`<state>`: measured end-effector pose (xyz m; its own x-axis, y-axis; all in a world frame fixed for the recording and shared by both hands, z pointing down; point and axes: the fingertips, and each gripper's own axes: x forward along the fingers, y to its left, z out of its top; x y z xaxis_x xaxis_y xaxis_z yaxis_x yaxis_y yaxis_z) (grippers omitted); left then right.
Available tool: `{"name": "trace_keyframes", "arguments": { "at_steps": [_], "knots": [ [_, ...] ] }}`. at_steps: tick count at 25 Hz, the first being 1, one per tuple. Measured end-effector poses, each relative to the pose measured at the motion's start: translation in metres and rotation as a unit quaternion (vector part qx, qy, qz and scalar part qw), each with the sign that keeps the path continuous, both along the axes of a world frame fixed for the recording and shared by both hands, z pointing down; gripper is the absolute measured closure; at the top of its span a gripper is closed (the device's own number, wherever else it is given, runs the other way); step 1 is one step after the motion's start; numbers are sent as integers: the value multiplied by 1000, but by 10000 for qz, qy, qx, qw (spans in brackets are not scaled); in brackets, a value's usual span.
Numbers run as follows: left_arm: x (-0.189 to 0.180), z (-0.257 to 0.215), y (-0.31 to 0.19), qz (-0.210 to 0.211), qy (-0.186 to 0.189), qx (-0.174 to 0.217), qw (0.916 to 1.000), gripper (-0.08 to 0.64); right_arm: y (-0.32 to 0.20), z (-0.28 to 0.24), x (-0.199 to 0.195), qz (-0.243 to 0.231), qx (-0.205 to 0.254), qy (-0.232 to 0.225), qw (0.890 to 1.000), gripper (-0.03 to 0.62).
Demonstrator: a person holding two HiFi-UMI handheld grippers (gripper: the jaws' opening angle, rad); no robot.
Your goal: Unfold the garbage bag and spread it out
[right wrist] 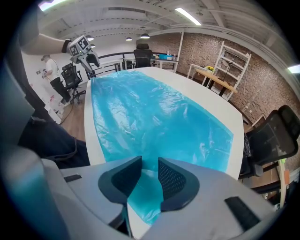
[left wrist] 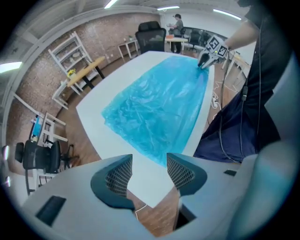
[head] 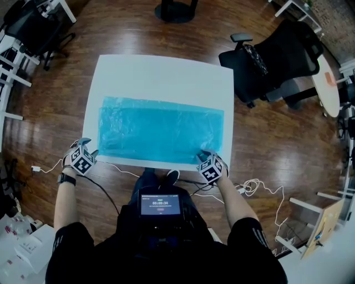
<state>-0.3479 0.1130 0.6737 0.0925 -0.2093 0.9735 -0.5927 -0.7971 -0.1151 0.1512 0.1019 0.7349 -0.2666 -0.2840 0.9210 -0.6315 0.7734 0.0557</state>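
Note:
A translucent blue garbage bag [head: 161,130] lies flat and spread across the white table [head: 161,72], slightly wrinkled. My left gripper [head: 90,147] hovers just off the bag's near left corner, over the table's edge. In the left gripper view its jaws [left wrist: 149,171] stand open with nothing between them, and the bag [left wrist: 159,108] starts just beyond. My right gripper [head: 206,155] is at the bag's near right corner. Its jaws [right wrist: 150,176] stand apart with the bag's [right wrist: 154,117] corner showing in the gap and no pad pressing on the film.
A black office chair [head: 272,61] stands past the table's far right corner. Another chair base [head: 176,10] is behind the table. White cables [head: 255,186] trail on the wooden floor to my right. Shelving and desks line the room's left side [head: 14,72].

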Motion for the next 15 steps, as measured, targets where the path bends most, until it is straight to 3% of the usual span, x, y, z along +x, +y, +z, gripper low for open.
{"name": "trace_keyframes", "arguments": {
  "at_steps": [5, 10, 15],
  "knots": [
    [20, -21, -57, -252, 300, 321, 9987, 321, 1, 3, 1, 13, -34, 31, 10000, 446],
    [43, -37, -119, -647, 782, 312, 9943, 321, -2, -1, -2, 53, -15, 43, 10000, 446],
    [41, -17, -164, -822, 587, 317, 9944, 324, -7, -3, -3, 185, -39, 58, 9998, 446]
  ]
}}
